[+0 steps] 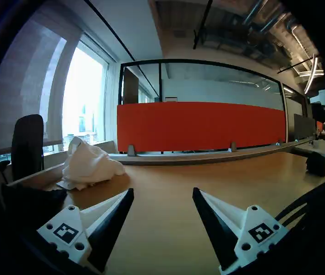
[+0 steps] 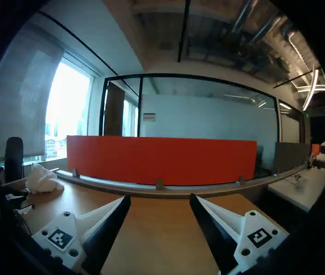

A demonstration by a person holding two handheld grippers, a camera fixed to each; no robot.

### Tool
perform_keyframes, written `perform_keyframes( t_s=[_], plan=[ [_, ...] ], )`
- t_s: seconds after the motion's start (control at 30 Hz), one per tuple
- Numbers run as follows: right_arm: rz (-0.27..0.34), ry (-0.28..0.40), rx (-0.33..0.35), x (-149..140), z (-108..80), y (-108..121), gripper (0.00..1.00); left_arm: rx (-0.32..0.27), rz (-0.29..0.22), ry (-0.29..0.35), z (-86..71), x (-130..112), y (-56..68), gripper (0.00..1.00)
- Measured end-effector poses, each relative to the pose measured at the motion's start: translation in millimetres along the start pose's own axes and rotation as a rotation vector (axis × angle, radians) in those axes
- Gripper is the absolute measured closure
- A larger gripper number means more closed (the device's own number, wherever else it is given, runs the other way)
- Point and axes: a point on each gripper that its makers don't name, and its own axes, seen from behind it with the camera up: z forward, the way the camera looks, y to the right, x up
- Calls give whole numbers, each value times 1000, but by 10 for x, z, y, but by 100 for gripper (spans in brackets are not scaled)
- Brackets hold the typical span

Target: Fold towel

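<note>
A long wooden desk [image 1: 171,183] runs left to right, backed along its far edge by a low orange partition [image 1: 199,126], with a black office chair [image 1: 27,144] standing at the far left by the window. Both tools hover low over bare desktop. The left gripper [image 1: 162,189] has its jaws spread wide with nothing between them, and the right gripper [image 2: 160,197] is equally wide open and empty. The step in hand looks like the approach, since the towel [image 1: 89,165] is not yet touched or spread. It sits at the far left of the desk, near the chair, closer to the left gripper and well apart from the right one, which sees it as a small lump [image 2: 42,179] at the left. To do this well, both grippers should swing left and come in low. Each should seek a separate corner or hem, not the middle of the heap, so the cloth can be drawn out flat towards the open desk before any fold. The towel itself is white and soft-looking, crumpled into a rounded mound with a peak on its left side and loose folds spilling towards the near edge. No corner is plainly visible from here.
</note>
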Motion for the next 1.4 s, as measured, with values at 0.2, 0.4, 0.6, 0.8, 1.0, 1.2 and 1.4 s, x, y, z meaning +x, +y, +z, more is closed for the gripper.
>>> perform_keyframes(
  t_s=[0.2,0.4,0.6,0.8,1.0,1.2,1.4],
  plan=[
    [-2,5,7,26,-6,-10,0,5,-14,10,-6,1,9,5],
    [3,6,3,30,-17,23,0,8,-15,18,-9,14,26,5],
    [3,12,-2,47,-32,50,0,13,-14,31,-24,46,14,5],
    [4,15,-2,58,-32,70,0,9,-14,36,-24,60,29,5],
    [6,16,-5,36,-41,103,0,7,-12,38,-29,65,39,5],
    [-1,27,-15,47,-37,157,0,8,-11,37,-30,62,31,5],
    [-18,33,-28,25,-29,233,0,8,-11,38,-31,59,34,4]
  ],
)
